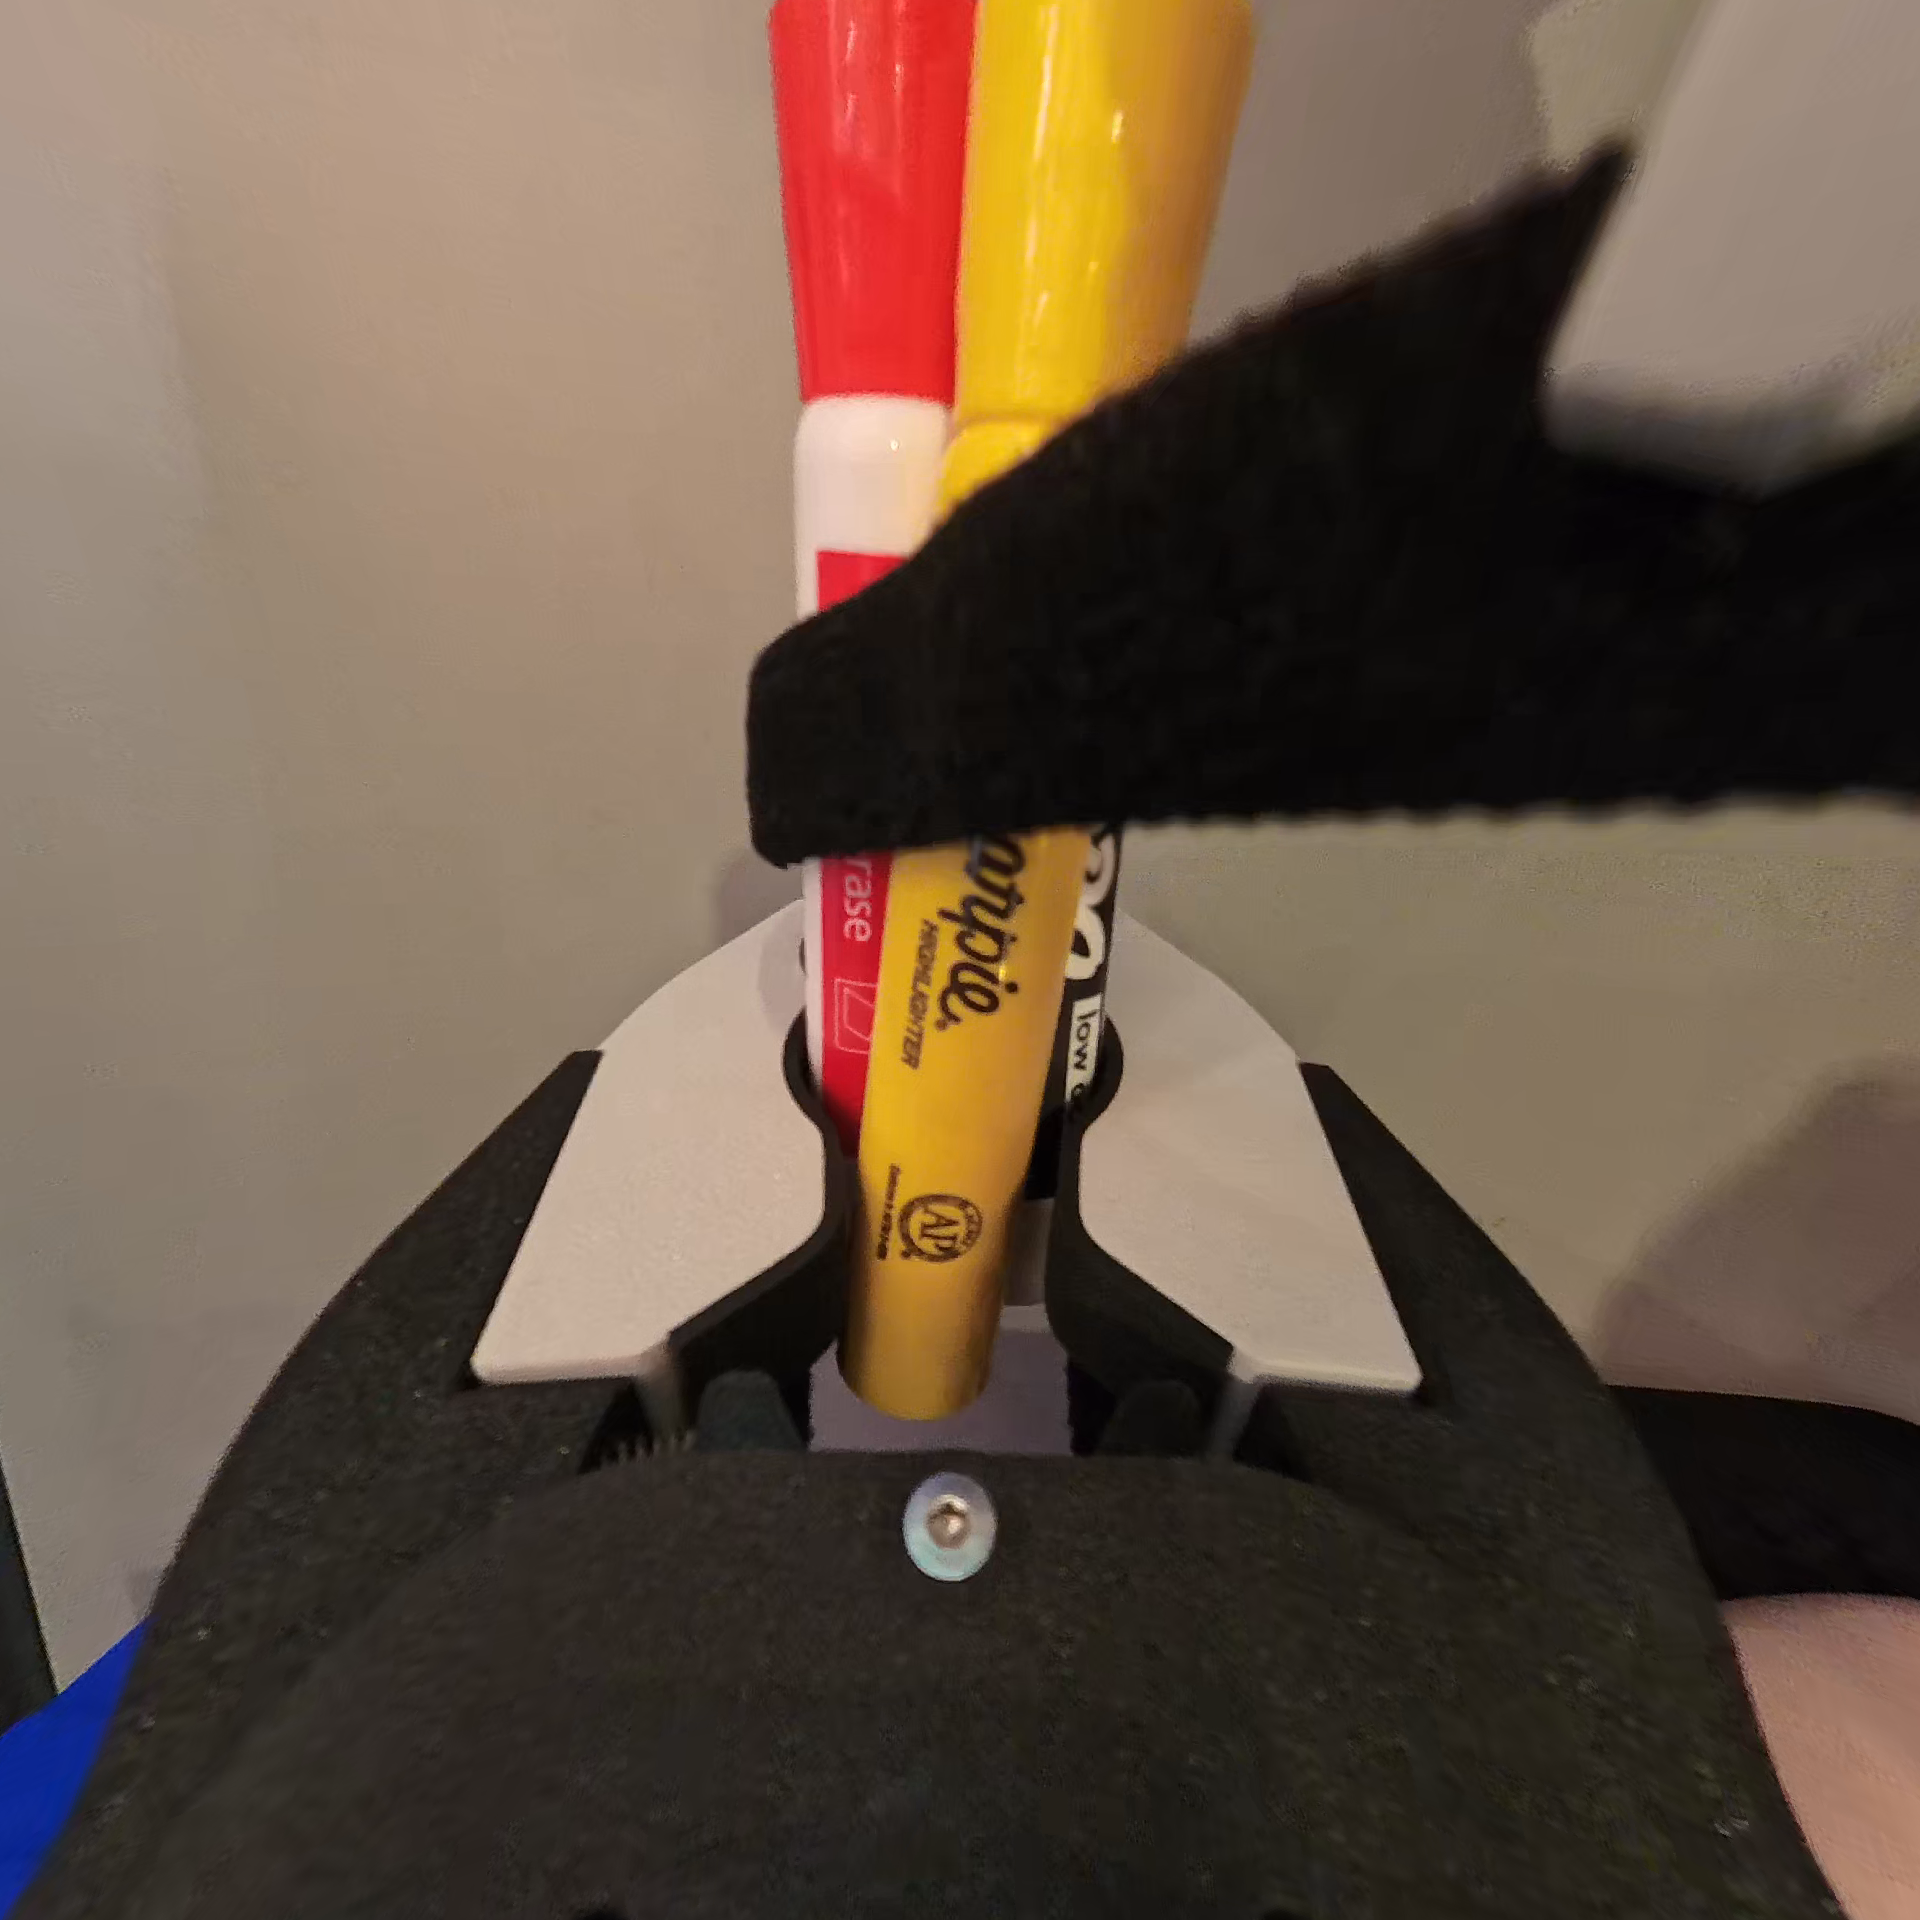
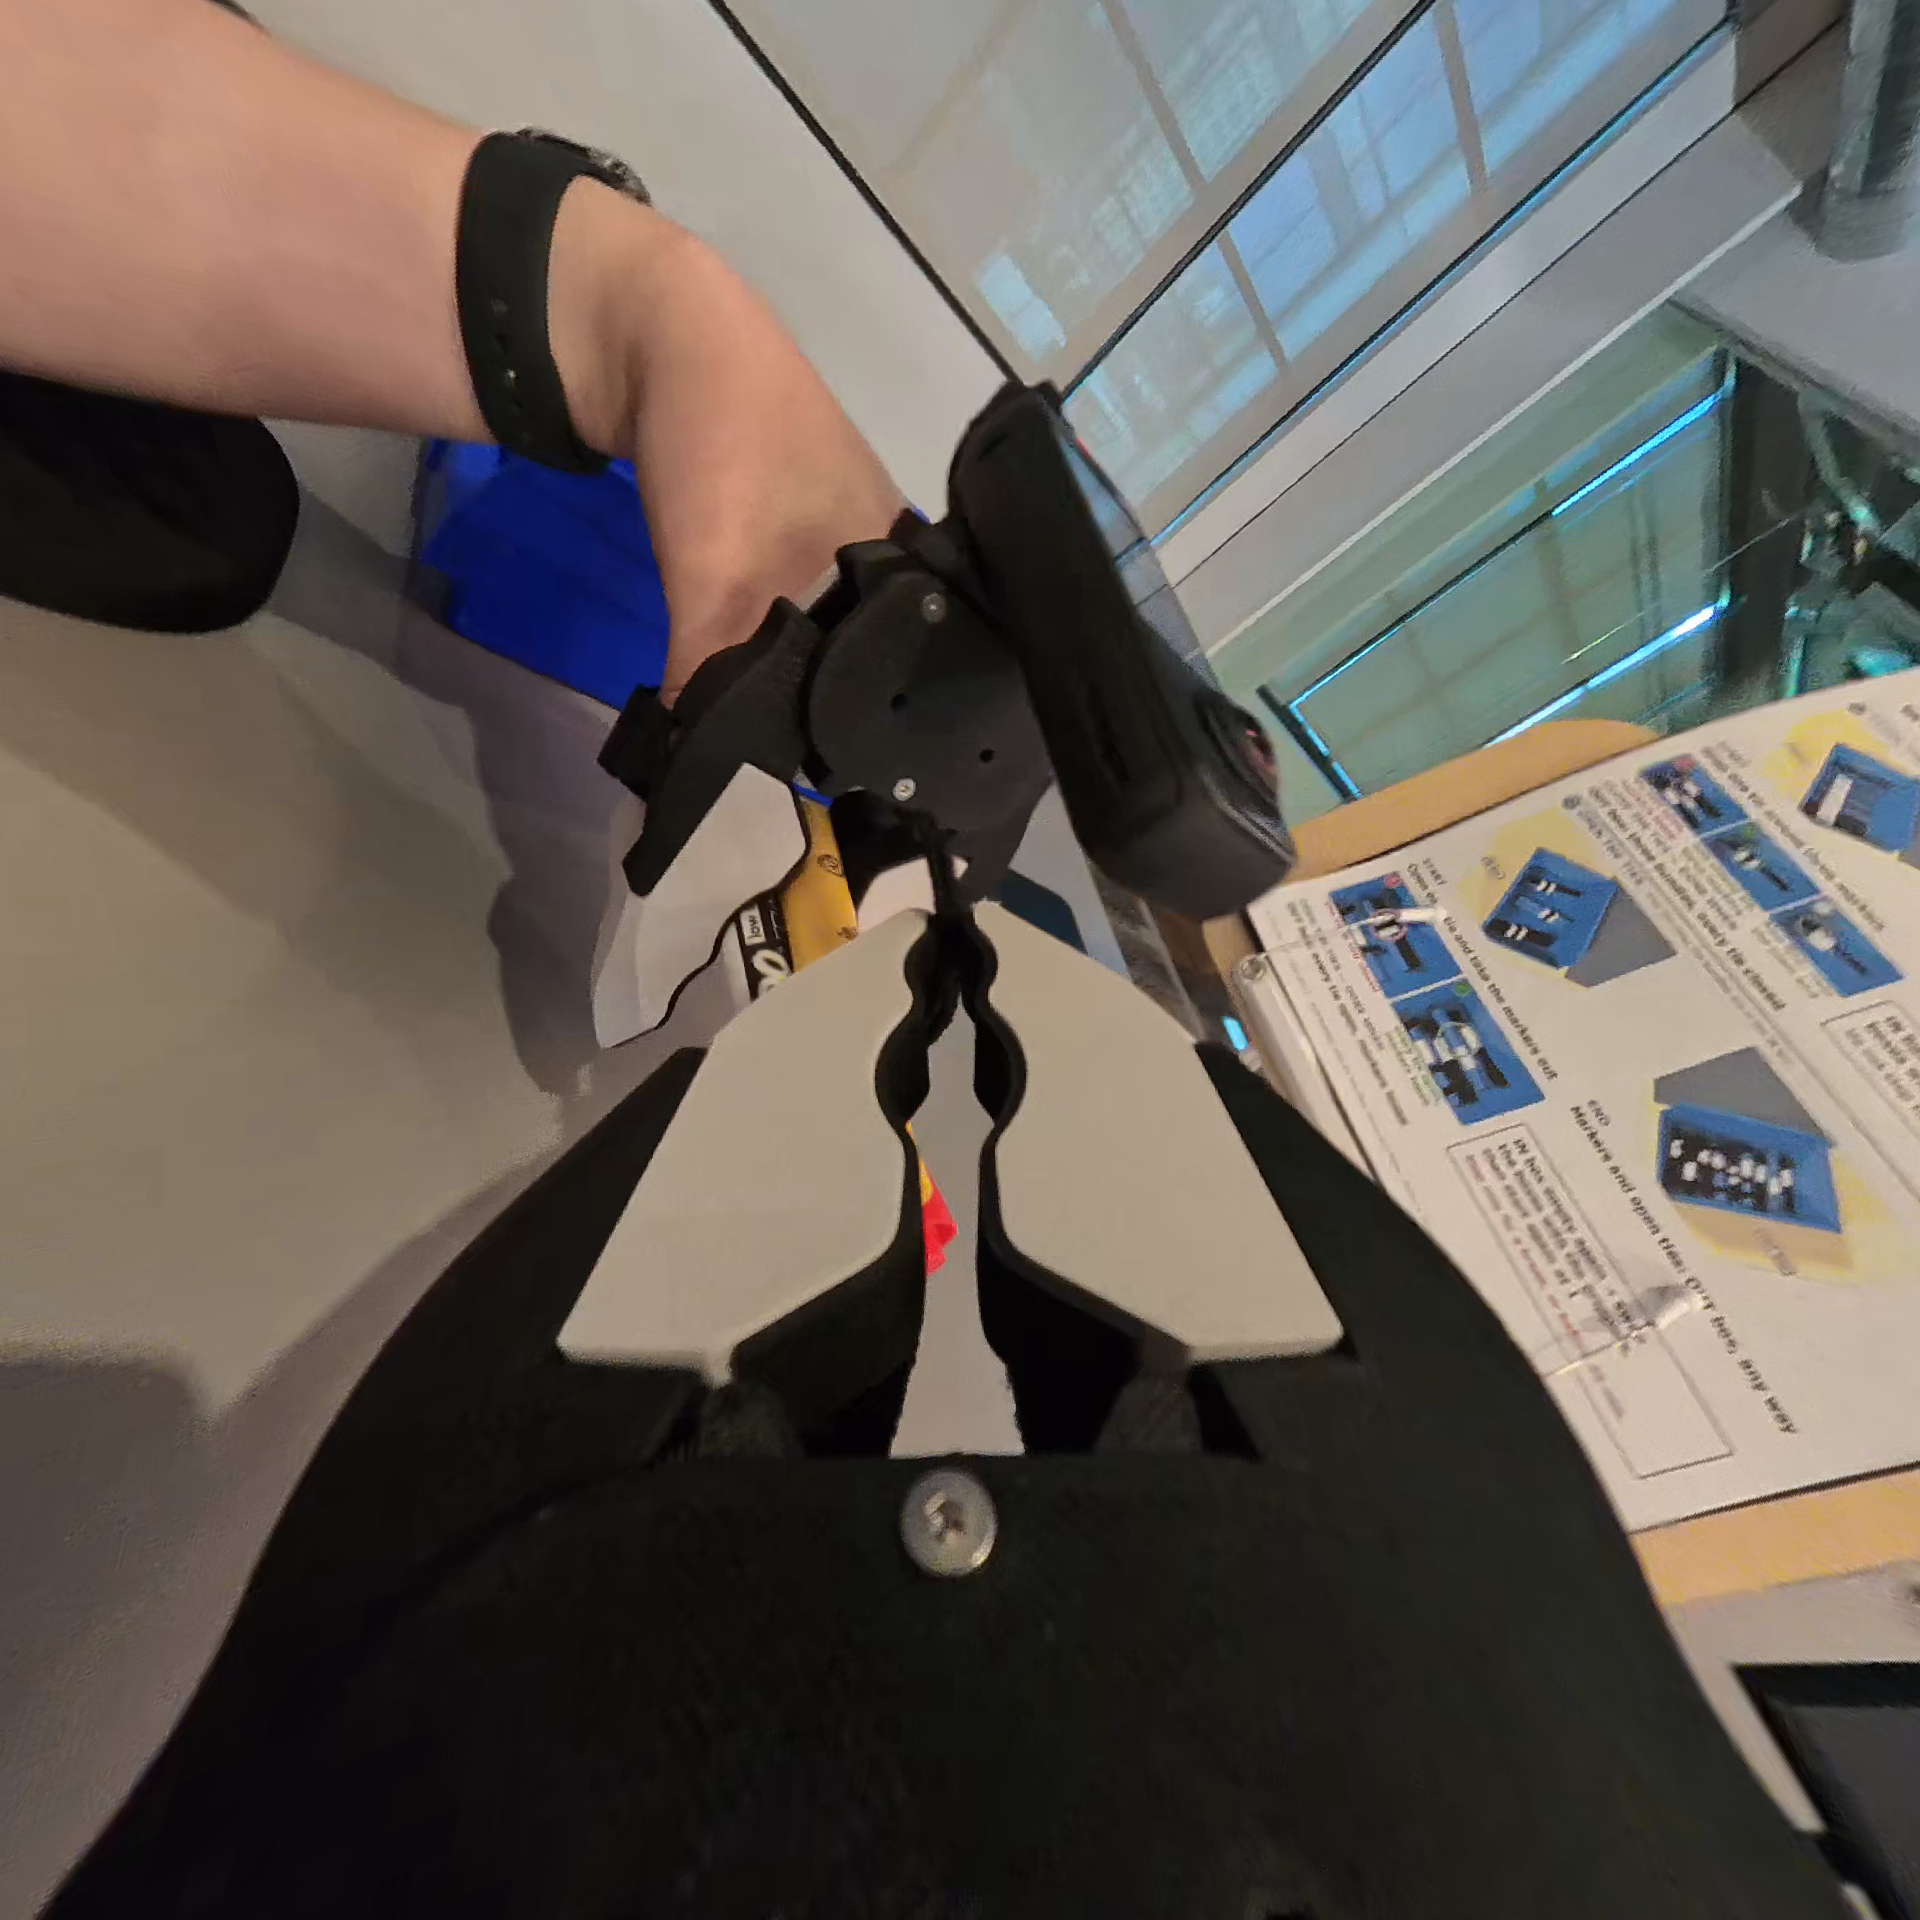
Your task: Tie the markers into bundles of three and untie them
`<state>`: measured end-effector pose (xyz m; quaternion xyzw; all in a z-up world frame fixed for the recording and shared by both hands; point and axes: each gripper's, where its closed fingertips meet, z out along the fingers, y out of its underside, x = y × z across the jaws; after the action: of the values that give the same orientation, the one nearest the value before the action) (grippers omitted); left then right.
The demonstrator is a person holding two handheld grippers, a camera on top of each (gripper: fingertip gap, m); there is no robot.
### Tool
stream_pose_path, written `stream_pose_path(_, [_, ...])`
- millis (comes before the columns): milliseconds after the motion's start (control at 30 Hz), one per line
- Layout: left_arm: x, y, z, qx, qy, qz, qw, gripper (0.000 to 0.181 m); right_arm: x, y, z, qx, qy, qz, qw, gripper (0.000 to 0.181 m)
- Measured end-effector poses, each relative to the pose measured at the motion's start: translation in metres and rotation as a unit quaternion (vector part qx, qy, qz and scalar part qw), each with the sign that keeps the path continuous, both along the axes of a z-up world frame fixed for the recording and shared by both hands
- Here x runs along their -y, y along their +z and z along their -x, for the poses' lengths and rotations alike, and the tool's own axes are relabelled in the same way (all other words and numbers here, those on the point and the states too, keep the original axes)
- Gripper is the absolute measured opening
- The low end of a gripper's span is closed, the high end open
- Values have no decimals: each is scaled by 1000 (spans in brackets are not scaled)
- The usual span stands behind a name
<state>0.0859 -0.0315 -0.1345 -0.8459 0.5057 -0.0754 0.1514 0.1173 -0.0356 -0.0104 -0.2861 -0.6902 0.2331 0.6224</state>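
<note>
The left gripper (image 1: 951, 1081) pinches three markers standing up between its fingers: a red marker (image 1: 871, 312) leftmost, a yellow highlighter (image 1: 961, 1091) in front, and a black-labelled marker (image 1: 1091, 997) rightmost, mostly hidden. A black strap (image 1: 1195, 665) wraps them and runs off right. The right gripper (image 2: 948, 977) is pressed together on the strap's end, apparently. Behind lie a pale table (image 2: 208, 935), a blue bin (image 2: 540, 561), an instruction sheet (image 2: 1662, 1091) at the right edge, and windows (image 2: 1351, 260).

The left gripper (image 1: 951, 1081) has its jaws clamped together on what it carries. The person's left hand (image 2: 717, 447) grips its handle, wrist bent, forearm reaching in from the left. The right gripper (image 2: 951, 940) has its jaws pinched nearly together at the tips.
</note>
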Motion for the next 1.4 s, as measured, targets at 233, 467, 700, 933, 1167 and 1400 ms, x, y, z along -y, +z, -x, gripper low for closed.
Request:
stream_pose_path(233, [2, -2, -1, 4, -2, 6, 1000, 43, -19, 7, -14, -6, -3, 69, 998, 4])
stream_pose_path(467, [4, 2, -5, 11, -8, 6, 1000, 43, -20, -1, -10, 21, -2, 73, 997, 4])
stream_pose_path(700, [6, 0, -5, 8, -10, 10, 1000, 43, -16, -8, -4, 44, -3, 55, 997, 4])
stream_pose_path(933, [6, 1, -5, 10, -12, 11, 1000, 43, -32, -14, -8, 58, -36, 69, 995, 4])
stream_pose_path(1167, [5, 0, 0, 14, -5, 14, 1000, 43, -57, -13, -23, 73, -99, 80, 989, 4])
stream_pose_path(1400, [6, 3, 6, 10, 2, 13, 1000, 43, -91, -46, -54, 186, -172, 158, 955, 4])
